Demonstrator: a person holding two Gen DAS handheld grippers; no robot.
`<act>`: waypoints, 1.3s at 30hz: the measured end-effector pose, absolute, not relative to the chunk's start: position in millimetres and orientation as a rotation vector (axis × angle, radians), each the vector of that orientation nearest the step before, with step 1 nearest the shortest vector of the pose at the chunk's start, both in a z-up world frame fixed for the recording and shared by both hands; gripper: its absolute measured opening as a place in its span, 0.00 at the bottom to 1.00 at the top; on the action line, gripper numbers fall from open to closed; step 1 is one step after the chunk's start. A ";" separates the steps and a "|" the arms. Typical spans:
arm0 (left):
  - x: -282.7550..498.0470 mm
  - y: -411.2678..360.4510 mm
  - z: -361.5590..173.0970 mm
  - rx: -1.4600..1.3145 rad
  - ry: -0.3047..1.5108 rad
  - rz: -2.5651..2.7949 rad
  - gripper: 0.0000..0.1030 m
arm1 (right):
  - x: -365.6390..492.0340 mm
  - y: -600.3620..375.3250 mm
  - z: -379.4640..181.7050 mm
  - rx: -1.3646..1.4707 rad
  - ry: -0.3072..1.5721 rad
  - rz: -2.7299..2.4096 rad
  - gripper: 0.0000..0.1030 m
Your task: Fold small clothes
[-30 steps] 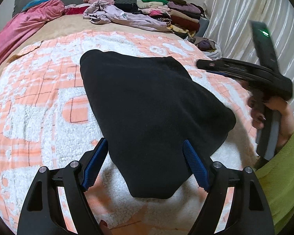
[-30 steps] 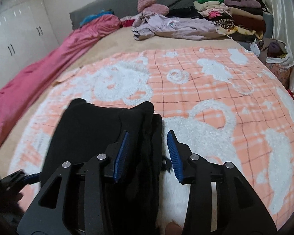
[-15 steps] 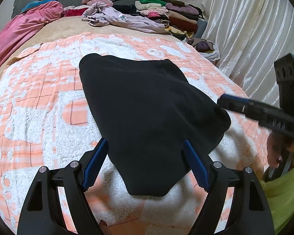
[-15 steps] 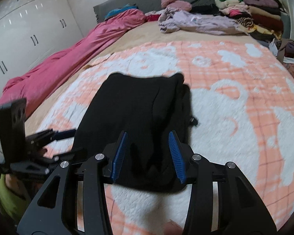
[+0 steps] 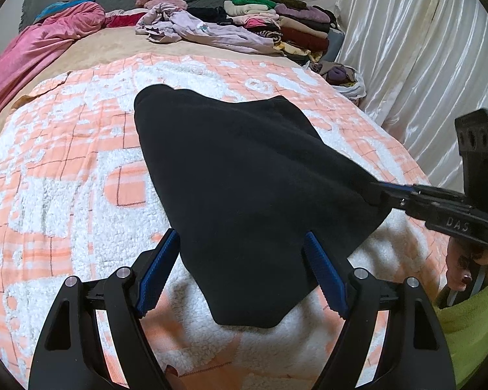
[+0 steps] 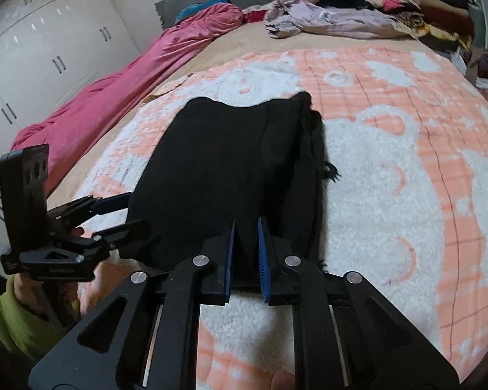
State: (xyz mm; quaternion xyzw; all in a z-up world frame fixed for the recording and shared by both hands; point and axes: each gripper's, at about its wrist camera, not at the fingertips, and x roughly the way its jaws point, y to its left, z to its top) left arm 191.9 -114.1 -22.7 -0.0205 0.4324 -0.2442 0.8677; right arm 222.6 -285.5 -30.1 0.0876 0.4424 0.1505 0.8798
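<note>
A black garment (image 5: pixel 244 175) lies partly folded on the orange and white blanket (image 5: pixel 65 169). My left gripper (image 5: pixel 242 268) is open, its blue pads either side of the garment's near end, just above it. In the right wrist view my right gripper (image 6: pixel 245 247) is shut on the near edge of the black garment (image 6: pixel 224 169). In the left wrist view the right gripper (image 5: pixel 374 191) pinches the garment's right corner. The left gripper (image 6: pixel 127 211) shows open at the garment's left edge in the right wrist view.
A pile of folded clothes (image 5: pixel 276 22) and a loose lilac garment (image 5: pixel 205 32) lie at the far end of the bed. A pink quilt (image 6: pixel 130 87) runs along the left side. White curtains (image 5: pixel 423 65) hang at the right. White wardrobes (image 6: pixel 32 48) stand at the left.
My right gripper came down to the garment's near right edge and closed on it. My left gripper stayed open in place over the garment's near end.
</note>
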 end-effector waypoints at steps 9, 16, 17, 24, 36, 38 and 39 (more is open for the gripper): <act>196.8 -118.3 -34.6 -0.025 0.937 -0.500 0.76 | 223.3 -280.0 -38.0 0.115 0.935 0.278 0.18; 197.3 -117.8 -33.9 -0.033 0.933 -0.496 0.76 | 220.3 -284.8 -25.6 0.112 0.881 0.253 0.38; 196.8 -118.2 -33.6 -0.032 0.932 -0.495 0.76 | 220.3 -285.1 -25.1 0.112 0.878 0.251 0.39; 193.3 -114.4 -23.1 -0.044 0.904 -0.485 0.82 | 217.3 -289.9 -13.7 0.107 0.808 0.186 0.60; 161.5 -96.2 16.1 -0.017 0.773 -0.397 0.96 | 172.9 -285.9 10.4 0.086 0.598 0.104 0.91; 154.4 -93.5 17.7 -0.012 0.770 -0.384 0.96 | 162.7 -282.4 9.3 0.079 0.593 0.100 0.91; 150.8 -93.0 18.5 -0.006 0.767 -0.381 0.96 | 159.2 -281.0 8.7 0.079 0.592 0.097 0.91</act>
